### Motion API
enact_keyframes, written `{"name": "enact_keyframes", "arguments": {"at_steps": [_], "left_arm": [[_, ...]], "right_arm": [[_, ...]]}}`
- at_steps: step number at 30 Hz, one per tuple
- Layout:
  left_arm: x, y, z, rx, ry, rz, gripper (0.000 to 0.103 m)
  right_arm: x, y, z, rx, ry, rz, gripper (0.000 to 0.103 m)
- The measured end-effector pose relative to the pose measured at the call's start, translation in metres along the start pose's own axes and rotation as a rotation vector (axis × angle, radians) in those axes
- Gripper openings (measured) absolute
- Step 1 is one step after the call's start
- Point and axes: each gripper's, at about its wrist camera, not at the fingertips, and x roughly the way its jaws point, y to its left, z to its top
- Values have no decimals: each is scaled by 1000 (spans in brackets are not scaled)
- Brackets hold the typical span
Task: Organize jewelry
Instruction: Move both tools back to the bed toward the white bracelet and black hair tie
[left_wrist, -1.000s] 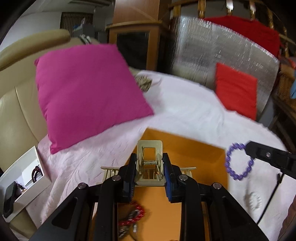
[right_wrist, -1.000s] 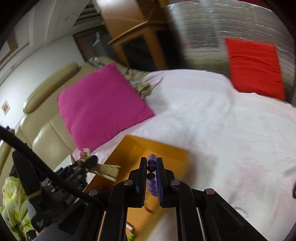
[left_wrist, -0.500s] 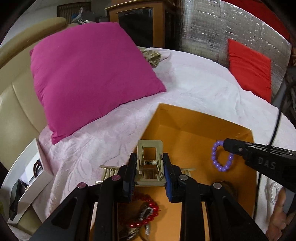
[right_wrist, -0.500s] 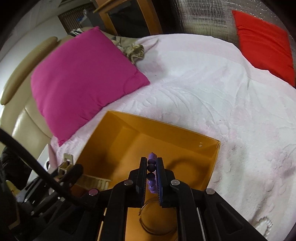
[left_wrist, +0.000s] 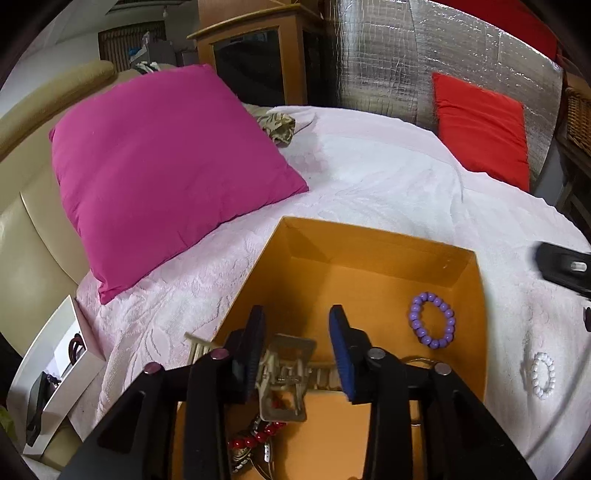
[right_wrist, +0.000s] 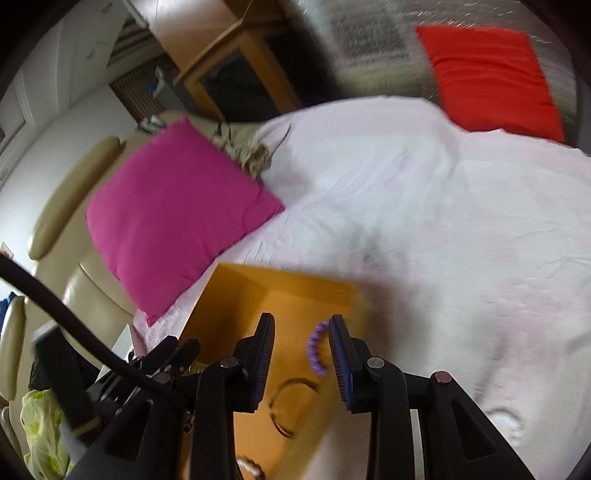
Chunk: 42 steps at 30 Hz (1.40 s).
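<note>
An orange box (left_wrist: 369, 243) sits on the white bedspread (left_wrist: 388, 177). My left gripper (left_wrist: 297, 332) hangs over its near left part, jaws opening. The beige claw clip (left_wrist: 284, 373) lies tilted between and below them, loose from the pads. A red bead bracelet (left_wrist: 258, 435) lies under it. The purple bead bracelet (left_wrist: 431, 325) rests on the box floor at the right. My right gripper (right_wrist: 301, 350) is also opening, and the purple bracelet (right_wrist: 316, 350) shows between its pads, free of both. A thin metal bangle (right_wrist: 291, 406) lies in the box.
A white bead bracelet (left_wrist: 543, 374) lies on the bedspread right of the box. A magenta pillow (left_wrist: 162, 166) leans at the left, a red cushion (left_wrist: 480, 125) at the back right. A white open box (left_wrist: 62, 369) stands at the bed's left edge.
Both grippers opened. The purple bracelet left the right gripper and now lies in the orange box. The claw clip slipped down from the left pads. The right gripper drew back to the right.
</note>
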Motion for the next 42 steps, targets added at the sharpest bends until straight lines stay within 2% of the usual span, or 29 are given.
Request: {"name": "enact_keyframes", "arguments": {"at_steps": [3, 9, 12, 15, 17, 21, 27, 31, 42], "left_arm": [[-13, -13, 2, 20, -44, -27, 39], [-43, -49, 2, 73, -162, -67, 42], [-63, -74, -1, 99, -225, -119, 50], [-79, -102, -6, 156, -280, -162, 52], [-84, -119, -10, 200, -298, -176, 57], [-85, -157, -24, 313, -290, -183, 58], [-75, -196, -45, 445, -252, -151, 60], [-74, -208, -54, 480, -242, -148, 60], [-85, -220, -69, 500, -231, -164, 64]], "right_arm": [[-36, -26, -4, 29, -50, -8, 34], [-119, -111, -28, 133, -143, -118, 46], [-149, -154, -47, 226, -169, -139, 46], [-171, -196, -65, 318, -195, -150, 46], [-179, -216, -76, 367, -213, -151, 46], [-186, -261, -95, 492, -215, -134, 46], [-202, -285, -94, 547, -265, -126, 45], [-196, -294, -95, 585, -245, -96, 45], [-190, -262, -93, 449, -209, -107, 45]]}}
